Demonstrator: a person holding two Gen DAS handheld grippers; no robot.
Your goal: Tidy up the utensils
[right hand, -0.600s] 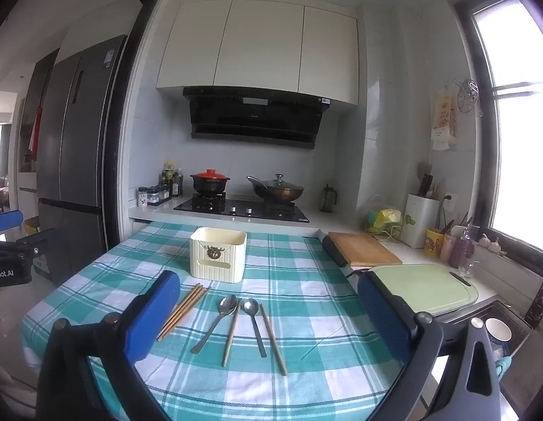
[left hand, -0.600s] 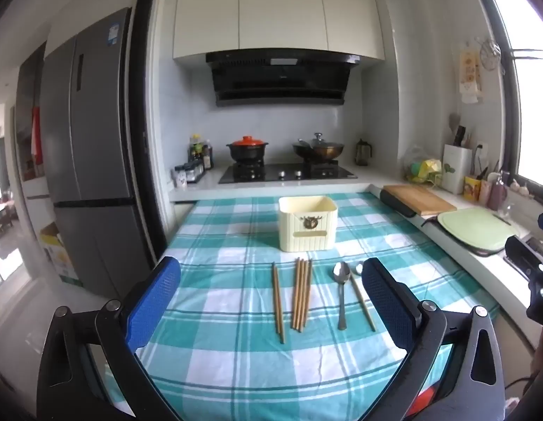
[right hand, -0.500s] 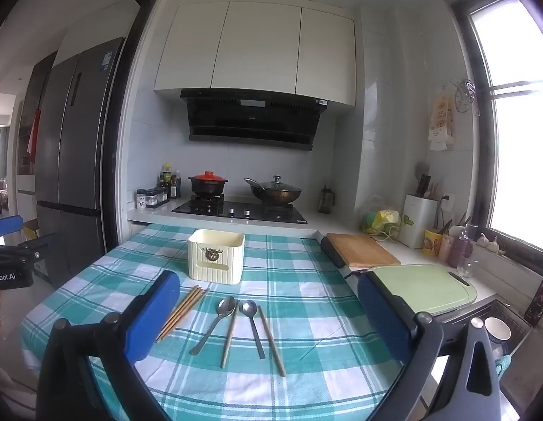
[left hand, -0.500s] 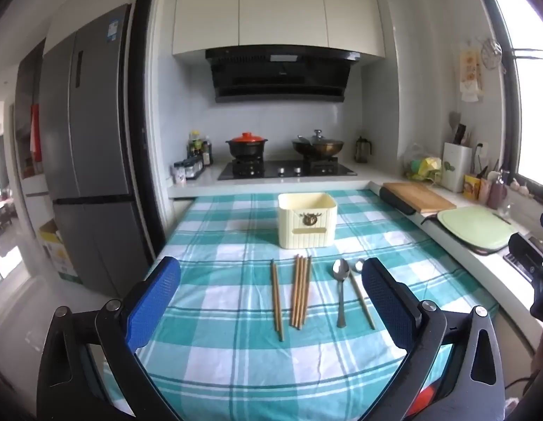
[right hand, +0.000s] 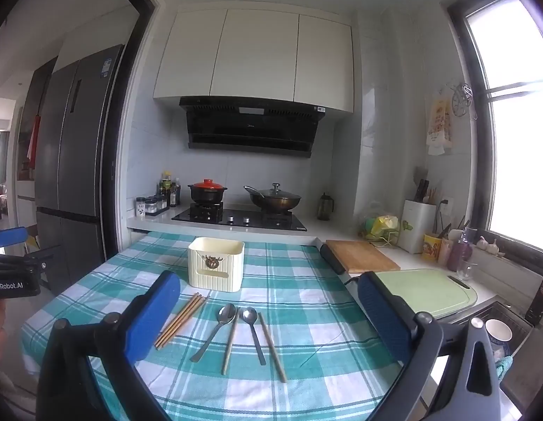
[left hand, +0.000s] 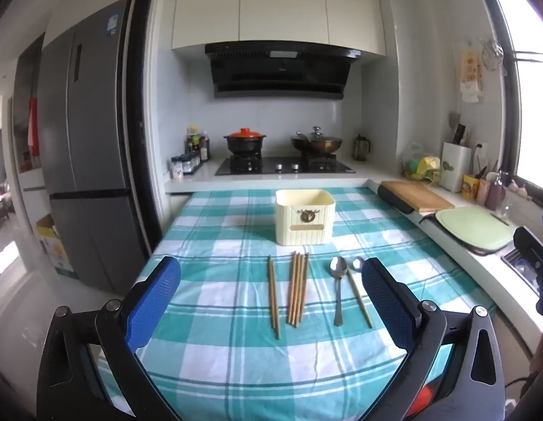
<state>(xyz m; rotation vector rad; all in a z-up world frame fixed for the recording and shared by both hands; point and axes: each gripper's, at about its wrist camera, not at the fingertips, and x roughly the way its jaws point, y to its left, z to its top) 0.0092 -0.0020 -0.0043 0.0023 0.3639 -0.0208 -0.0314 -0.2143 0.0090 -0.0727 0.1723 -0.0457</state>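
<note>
A cream utensil box stands open-topped on the teal checked tablecloth. In front of it lie a bundle of wooden chopsticks, a single chopstick, and two metal spoons with two more chopsticks among them. My left gripper hovers open above the near end of the bundle, holding nothing. My right gripper hovers open above the spoons, also holding nothing.
A stove with a red-lidded pot and a wok sits behind the table. A wooden board, a green board and a sink run along the right counter. A grey fridge stands at the left.
Both grippers remain open with nothing in them. The scene has drifted only slightly in each view; the utensils and box lie as before.
</note>
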